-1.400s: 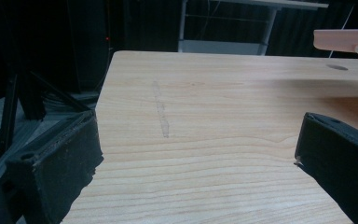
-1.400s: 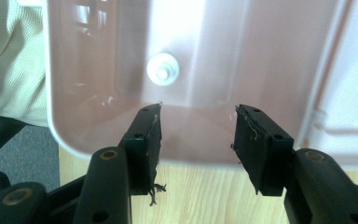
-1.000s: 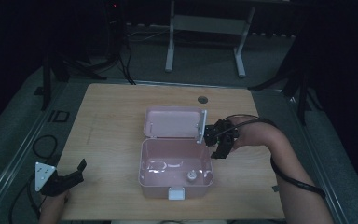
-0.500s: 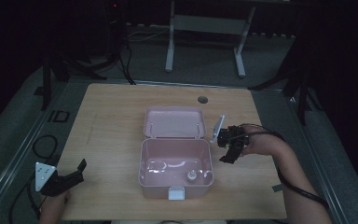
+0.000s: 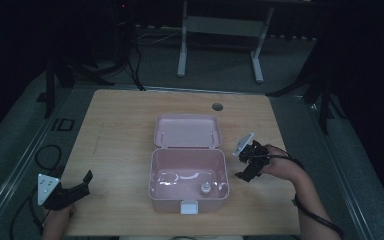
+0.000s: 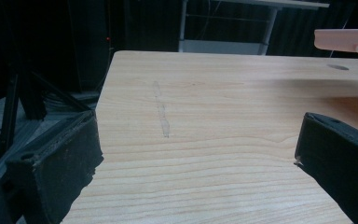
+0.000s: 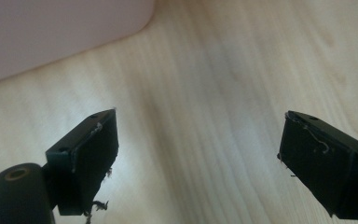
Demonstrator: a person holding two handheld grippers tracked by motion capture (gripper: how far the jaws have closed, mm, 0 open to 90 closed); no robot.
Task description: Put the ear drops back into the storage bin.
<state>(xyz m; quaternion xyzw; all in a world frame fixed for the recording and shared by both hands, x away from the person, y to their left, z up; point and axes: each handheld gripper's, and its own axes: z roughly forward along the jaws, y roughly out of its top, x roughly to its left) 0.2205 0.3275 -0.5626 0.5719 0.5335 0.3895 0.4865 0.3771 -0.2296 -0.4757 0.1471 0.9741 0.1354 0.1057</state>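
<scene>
A pink box (image 5: 152,175) stands open in the middle of the wooden table (image 5: 115,135), its lid (image 5: 187,131) tipped back behind it. Inside lie a small round piece (image 5: 206,188) and a pale loop (image 5: 172,177). My right gripper (image 5: 244,174) hangs low over the table just right of the box, apart from it. Its jaws have just been opening and stand open with nothing between them (image 7: 198,133); a corner of the box (image 7: 51,32) shows ahead. My left gripper (image 5: 82,182) rests at the table's front left, open and empty (image 6: 198,135), with the lid's edge (image 6: 345,37) far off.
A round cable hole (image 5: 217,106) sits near the table's far edge. A white latch (image 5: 189,206) hangs on the box front. Bare wood lies left and right of the box. Dark floor, stands and a table frame (image 5: 220,30) surround the table.
My right gripper has left the lid's right edge and moved down and to the right, toward the tabletop beside the box. The left gripper and the box have stayed in place.
</scene>
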